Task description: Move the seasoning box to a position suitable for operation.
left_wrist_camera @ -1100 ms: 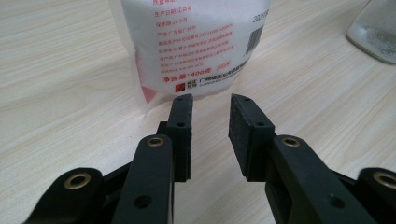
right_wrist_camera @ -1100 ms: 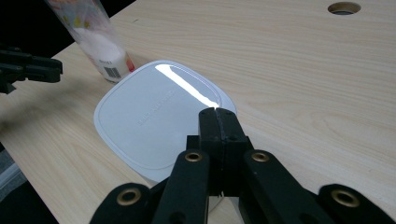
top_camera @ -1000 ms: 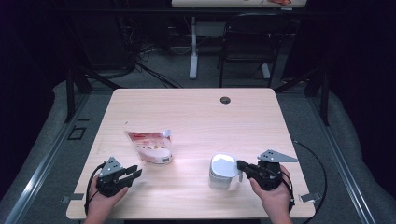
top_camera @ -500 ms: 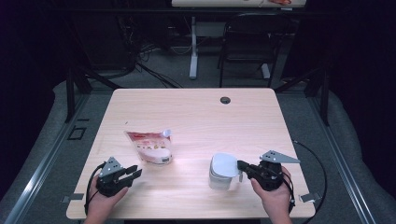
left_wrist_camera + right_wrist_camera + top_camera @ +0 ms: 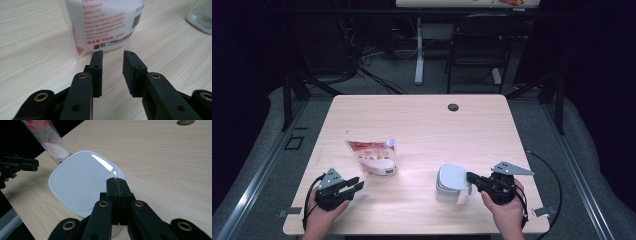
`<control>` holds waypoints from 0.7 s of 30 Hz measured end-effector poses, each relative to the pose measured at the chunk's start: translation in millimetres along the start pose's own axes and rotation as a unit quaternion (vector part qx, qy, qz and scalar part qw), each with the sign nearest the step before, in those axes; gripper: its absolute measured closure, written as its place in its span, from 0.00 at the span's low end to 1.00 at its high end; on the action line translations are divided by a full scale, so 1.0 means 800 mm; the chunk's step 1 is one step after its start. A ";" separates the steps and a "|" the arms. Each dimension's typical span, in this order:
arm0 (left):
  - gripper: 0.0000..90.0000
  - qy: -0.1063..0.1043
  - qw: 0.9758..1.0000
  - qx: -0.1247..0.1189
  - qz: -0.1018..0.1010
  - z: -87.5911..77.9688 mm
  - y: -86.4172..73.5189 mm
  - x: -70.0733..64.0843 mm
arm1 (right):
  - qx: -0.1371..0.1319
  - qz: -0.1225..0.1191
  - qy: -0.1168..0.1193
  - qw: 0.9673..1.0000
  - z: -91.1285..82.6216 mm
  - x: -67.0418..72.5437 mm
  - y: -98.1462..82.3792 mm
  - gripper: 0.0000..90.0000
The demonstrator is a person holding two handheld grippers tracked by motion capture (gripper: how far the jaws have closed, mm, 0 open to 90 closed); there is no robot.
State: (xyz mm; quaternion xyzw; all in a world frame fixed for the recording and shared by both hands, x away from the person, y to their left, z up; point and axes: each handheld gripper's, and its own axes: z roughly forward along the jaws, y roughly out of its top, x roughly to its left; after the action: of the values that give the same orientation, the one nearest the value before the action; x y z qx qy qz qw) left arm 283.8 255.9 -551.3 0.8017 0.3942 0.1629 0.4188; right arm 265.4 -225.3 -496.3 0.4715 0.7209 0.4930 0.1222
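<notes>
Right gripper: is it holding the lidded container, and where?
Apparently nothing: the right gripper is shut with no gap, its tips above the edge of the white lid of the container. No rim is seen between them.

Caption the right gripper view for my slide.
Shut right claw poised at the edge of a white container lid, pouch beyond.

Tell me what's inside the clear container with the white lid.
The white lid covers the container from above, hiding most of the inside. In the left gripper view, its clear wall shows a few pale grains; what they are is unclear.
</notes>
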 end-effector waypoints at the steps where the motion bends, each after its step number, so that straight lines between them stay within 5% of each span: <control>1: 0.78 0.000 1.000 0.000 0.000 0.000 0.000 0.000 | 0.000 0.000 0.000 1.000 0.000 0.000 0.000 1.00; 21: 0.78 0.000 1.000 0.000 -0.001 0.000 0.000 0.000 | -0.005 0.014 0.003 1.000 -0.001 -0.004 -0.004 1.00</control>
State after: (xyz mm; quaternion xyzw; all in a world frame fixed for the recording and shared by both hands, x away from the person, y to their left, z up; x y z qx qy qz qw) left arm 283.9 256.0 -551.4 0.8013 0.3948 0.1626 0.4190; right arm 264.7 -229.1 -499.5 0.4795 0.7121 0.4997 0.1152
